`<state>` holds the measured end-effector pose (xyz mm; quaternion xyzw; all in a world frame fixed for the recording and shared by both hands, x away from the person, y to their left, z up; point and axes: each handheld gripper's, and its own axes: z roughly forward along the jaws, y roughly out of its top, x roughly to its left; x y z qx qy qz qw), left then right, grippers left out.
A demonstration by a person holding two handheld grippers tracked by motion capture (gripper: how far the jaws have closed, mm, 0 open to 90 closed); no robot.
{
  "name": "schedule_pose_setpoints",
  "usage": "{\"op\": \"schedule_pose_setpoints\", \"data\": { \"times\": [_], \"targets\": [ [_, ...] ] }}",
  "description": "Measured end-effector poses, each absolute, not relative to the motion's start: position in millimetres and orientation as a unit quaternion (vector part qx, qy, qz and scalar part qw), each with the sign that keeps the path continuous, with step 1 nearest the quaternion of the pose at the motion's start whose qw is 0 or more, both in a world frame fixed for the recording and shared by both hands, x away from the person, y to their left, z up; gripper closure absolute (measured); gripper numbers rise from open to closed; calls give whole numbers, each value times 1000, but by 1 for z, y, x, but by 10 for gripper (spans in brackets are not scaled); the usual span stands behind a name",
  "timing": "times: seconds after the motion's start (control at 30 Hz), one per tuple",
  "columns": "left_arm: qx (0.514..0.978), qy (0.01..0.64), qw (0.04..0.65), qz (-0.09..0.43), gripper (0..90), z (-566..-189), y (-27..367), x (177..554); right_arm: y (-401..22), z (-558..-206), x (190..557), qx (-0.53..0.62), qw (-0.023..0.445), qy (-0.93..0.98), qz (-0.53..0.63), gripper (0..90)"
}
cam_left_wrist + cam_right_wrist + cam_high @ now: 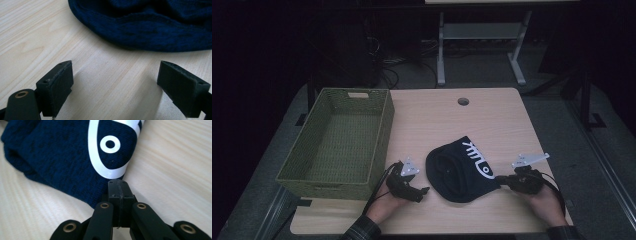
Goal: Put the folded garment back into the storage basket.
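Observation:
A dark blue knit beanie (459,170) with a white printed design lies on the wooden table (492,120). My right gripper (507,182) is at its right corner with the jaws pressed together. In the right gripper view the beanie (62,157) narrows to a point exactly at the gripper (118,183), where the fabric is pinched. My left gripper (424,192) rests low on the table just left of the beanie. Its fingers (56,82) stand wide apart over bare wood, with the beanie's rolled brim (150,32) a short way beyond them.
A green woven basket (384,125) stands empty at the table's left, close behind my left hand. A round cable hole (463,101) sits near the far edge. Beyond the table are a white desk frame (482,35) and cables on the dark floor.

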<state>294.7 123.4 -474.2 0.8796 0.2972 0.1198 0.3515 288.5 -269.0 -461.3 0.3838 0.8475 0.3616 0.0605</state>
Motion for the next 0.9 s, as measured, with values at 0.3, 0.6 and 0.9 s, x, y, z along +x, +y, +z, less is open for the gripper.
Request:
{"op": "schedule_pose_setpoints", "data": {
  "times": [0.3, 0.6, 0.9],
  "targets": [
    [879, 297, 352, 121, 125, -474, 124, 295, -268, -459, 277, 383, 72, 842, 374, 900],
    [880, 297, 352, 120, 125, -474, 124, 294, -284, -464, 286, 433, 136, 813, 365, 559],
    [881, 298, 348, 119, 125, -473, 123, 294, -297, -472, 289, 460, 182, 794, 353, 291]
  ]
}}
